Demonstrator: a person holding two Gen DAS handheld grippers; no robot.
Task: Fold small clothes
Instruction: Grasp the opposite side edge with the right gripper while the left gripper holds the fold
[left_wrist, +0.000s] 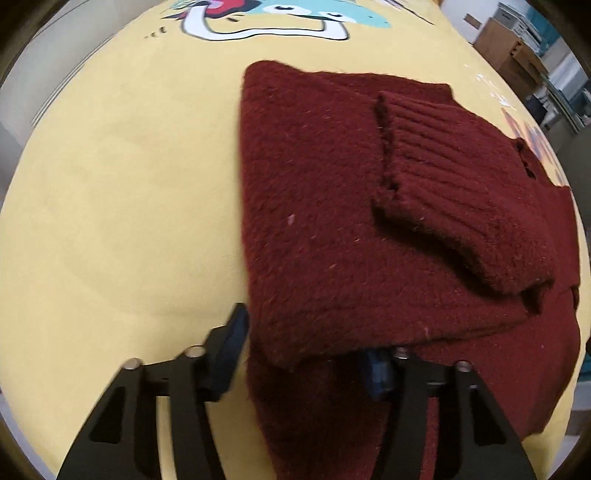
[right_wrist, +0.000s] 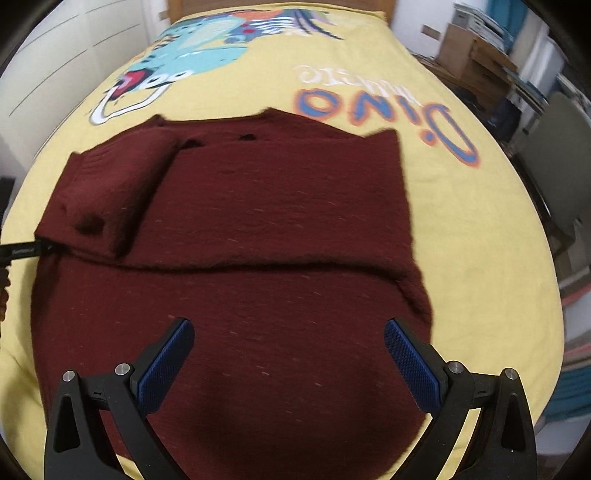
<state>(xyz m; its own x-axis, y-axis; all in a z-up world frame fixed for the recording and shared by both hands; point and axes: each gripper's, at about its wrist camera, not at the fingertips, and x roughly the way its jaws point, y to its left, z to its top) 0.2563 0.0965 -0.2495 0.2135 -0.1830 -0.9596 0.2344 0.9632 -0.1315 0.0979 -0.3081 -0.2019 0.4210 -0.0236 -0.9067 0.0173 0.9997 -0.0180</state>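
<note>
One fold looks done on the maroon sweater (right_wrist: 236, 229), which lies across the middle of the frame on the yellow bed cover (right_wrist: 461, 229), its sleeve cuff (left_wrist: 454, 184) tucked on top. The left hand-held gripper (left_wrist: 306, 354) stands apart astride the folded edge, cloth draped over one finger. The right hand-held gripper (right_wrist: 288, 365), wide apart and empty, hovers over the near hem, which likely needs pinching next.
</note>
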